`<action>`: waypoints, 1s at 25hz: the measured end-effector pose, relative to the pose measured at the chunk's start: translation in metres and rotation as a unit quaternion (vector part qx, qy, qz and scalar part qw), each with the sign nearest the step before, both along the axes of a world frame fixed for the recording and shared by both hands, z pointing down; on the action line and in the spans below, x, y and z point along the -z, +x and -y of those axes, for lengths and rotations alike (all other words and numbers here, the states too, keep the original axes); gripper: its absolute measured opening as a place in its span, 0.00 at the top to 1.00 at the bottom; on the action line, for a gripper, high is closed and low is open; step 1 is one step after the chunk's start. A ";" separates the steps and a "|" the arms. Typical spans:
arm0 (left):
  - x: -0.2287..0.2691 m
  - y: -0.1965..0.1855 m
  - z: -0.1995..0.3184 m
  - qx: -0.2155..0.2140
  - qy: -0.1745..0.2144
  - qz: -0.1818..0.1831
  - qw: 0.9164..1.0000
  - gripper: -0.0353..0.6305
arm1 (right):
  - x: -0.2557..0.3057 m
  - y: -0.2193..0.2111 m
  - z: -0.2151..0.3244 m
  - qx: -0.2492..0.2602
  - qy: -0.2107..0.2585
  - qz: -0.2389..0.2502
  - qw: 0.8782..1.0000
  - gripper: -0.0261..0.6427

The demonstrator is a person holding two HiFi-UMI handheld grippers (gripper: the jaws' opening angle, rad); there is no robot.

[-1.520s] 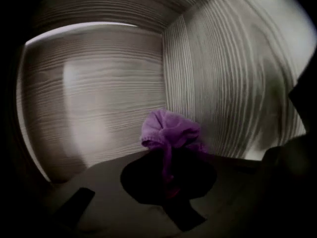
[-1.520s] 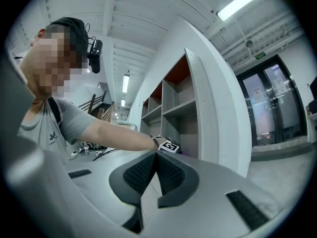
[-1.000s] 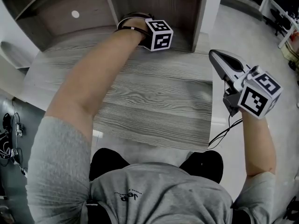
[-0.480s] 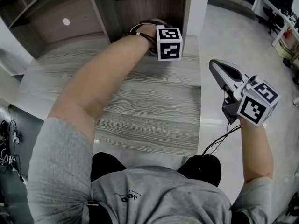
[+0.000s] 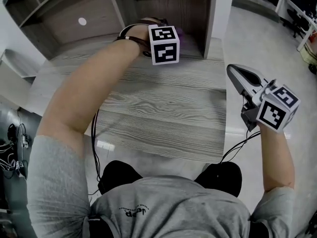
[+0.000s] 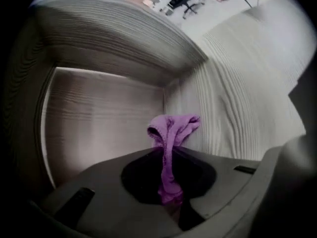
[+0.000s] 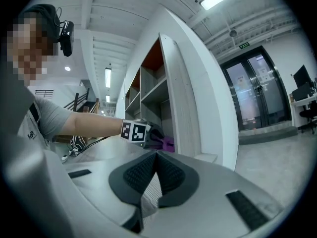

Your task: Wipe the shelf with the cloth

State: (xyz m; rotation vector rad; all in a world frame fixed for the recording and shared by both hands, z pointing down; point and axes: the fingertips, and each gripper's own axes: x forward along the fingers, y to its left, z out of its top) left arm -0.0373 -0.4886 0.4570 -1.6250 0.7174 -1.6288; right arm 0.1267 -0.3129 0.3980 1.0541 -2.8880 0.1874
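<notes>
My left gripper (image 5: 164,42) reaches into the rightmost shelf compartment over the grey wood-grain shelf board (image 5: 163,100). It is shut on a purple cloth (image 6: 171,130), whose bunched end sticks out past the left gripper (image 6: 166,157) against the board near the back corner. In the head view only a sliver of the cloth (image 5: 179,32) shows beside the marker cube. My right gripper (image 5: 238,74) hangs beyond the board's right edge, shut with nothing in it. From the right gripper (image 7: 155,156) view, the left gripper (image 7: 148,133) and the cloth (image 7: 167,143) lie straight ahead.
A white upright panel (image 5: 221,9) bounds the compartment on the right, and a grey divider (image 5: 115,4) on the left. Cables (image 5: 94,143) hang by the board's front edge. Open floor (image 5: 267,43) spreads to the right, with desks far off.
The left gripper with the cloth swept right toward the white upright, then came back left along the shelf. The right gripper has barely moved.
</notes>
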 end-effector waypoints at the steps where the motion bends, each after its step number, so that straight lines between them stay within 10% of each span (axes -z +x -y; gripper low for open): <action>1: 0.001 -0.017 -0.004 0.008 0.007 0.040 0.999 0.84 | 0.002 -0.004 -0.002 0.002 0.003 0.001 1.000 0.93; 5: -0.015 -0.060 -0.009 0.032 0.002 0.162 0.986 0.84 | 0.009 -0.015 -0.008 0.009 0.013 0.003 1.000 0.93; 9: -0.034 -0.071 -0.002 0.045 -0.009 0.198 0.979 0.84 | 0.013 -0.014 -0.011 0.006 0.013 0.005 1.000 0.93; 18: -0.036 -0.011 -0.009 -0.009 -0.064 0.060 0.996 0.84 | 0.012 -0.002 -0.014 -0.004 0.012 0.011 1.000 0.93; 25: -0.034 0.094 -0.032 -0.105 -0.094 -0.036 0.989 0.84 | 0.010 0.026 -0.016 -0.017 0.009 0.021 1.000 0.93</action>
